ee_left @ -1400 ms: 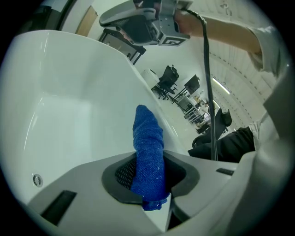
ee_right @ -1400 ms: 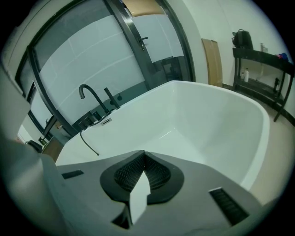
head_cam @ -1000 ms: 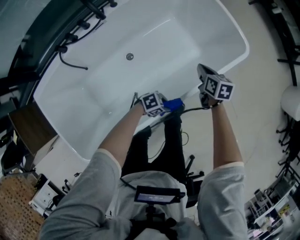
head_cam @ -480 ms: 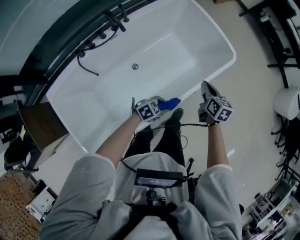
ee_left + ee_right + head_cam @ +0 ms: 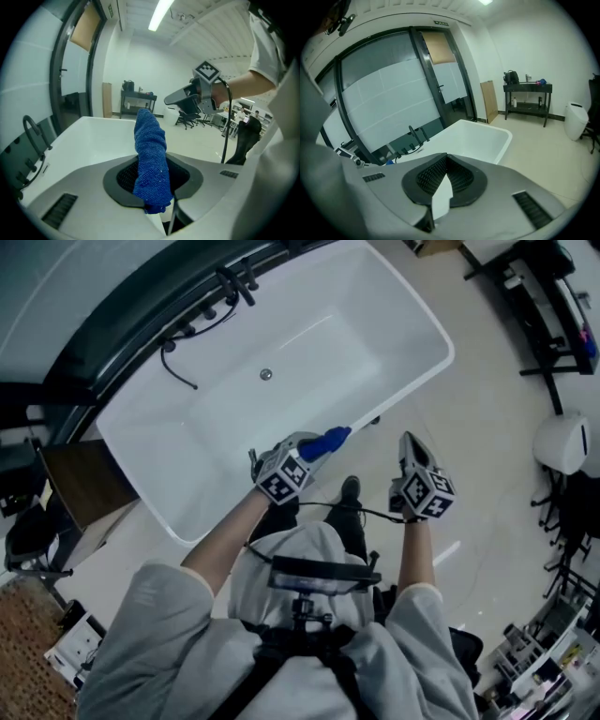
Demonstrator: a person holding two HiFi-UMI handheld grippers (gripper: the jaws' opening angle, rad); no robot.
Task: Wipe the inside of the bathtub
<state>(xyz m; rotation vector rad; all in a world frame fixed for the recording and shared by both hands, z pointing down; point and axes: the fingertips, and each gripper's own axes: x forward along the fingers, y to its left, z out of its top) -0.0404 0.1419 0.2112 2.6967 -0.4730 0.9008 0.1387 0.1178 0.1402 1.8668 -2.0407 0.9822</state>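
Wiping not under way, by the look of it. Clamped in left gripper (image 5: 298,457): blue cloth (image 5: 326,441), held above near rim of bathtub (image 5: 309,362), off its surface. Over floor (image 5: 487,474) to the right, right gripper (image 5: 409,442) closed on nothing. Inside likely all left to wipe.

The blue terry cloth (image 5: 151,154) is a solid deep blue. The white oval bathtub (image 5: 375,343) is plain white, and its slim faucet (image 5: 234,279) is black.

The lower end of the blue cloth (image 5: 150,159) is hidden inside the grip of the left tool (image 5: 302,456). Things on the far table (image 5: 528,86), perhaps bottles, are too small to tell.
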